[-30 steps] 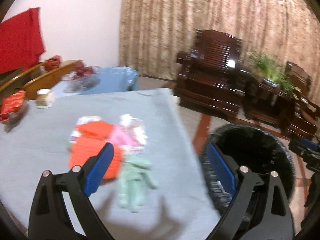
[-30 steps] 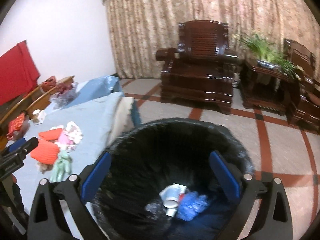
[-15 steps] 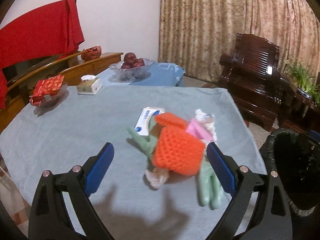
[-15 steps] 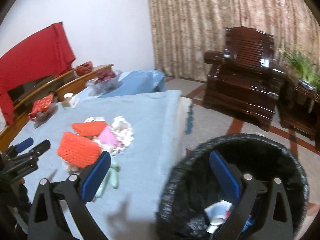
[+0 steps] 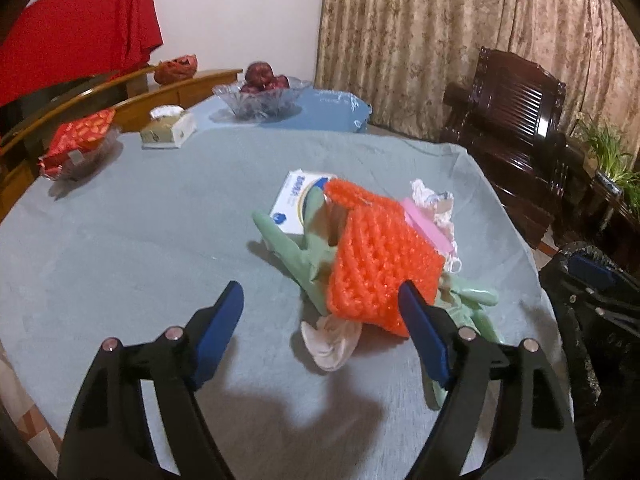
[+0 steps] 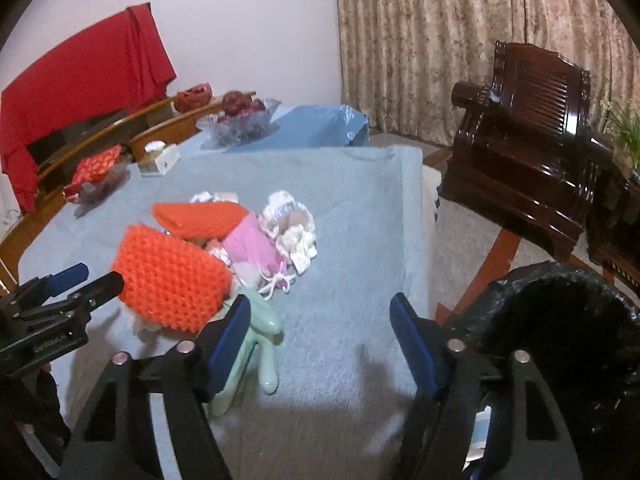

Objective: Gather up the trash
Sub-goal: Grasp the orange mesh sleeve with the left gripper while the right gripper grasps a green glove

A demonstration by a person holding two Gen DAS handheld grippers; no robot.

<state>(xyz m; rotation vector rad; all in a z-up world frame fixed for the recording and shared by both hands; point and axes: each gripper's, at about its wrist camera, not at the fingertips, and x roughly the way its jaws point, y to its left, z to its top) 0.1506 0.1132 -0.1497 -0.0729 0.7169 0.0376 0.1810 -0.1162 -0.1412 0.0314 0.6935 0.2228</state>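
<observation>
A pile of trash lies on the grey-blue tablecloth (image 5: 120, 240): an orange knitted piece (image 5: 380, 264), pale green gloves (image 5: 300, 256), a pink piece (image 5: 428, 228), white lace (image 5: 432, 200), a blue-and-white packet (image 5: 296, 200) and a crumpled tissue (image 5: 332, 344). My left gripper (image 5: 320, 320) is open and empty, just in front of the pile. My right gripper (image 6: 320, 332) is open and empty, over the table's right edge, beside the orange piece (image 6: 172, 280) and a green glove (image 6: 256, 344). The black-lined bin (image 6: 560, 340) stands at the lower right.
At the table's far side are a glass fruit bowl (image 5: 260, 96), a tissue box (image 5: 168, 128) and a red packet in a dish (image 5: 80, 140). A dark wooden armchair (image 6: 532, 164) and a plant (image 5: 612, 160) stand right. A red cloth (image 6: 80, 88) hangs at the back.
Both grippers have swung left, away from the bin and toward the pile on the table. The left one has come closer to the orange piece. Both stay open.
</observation>
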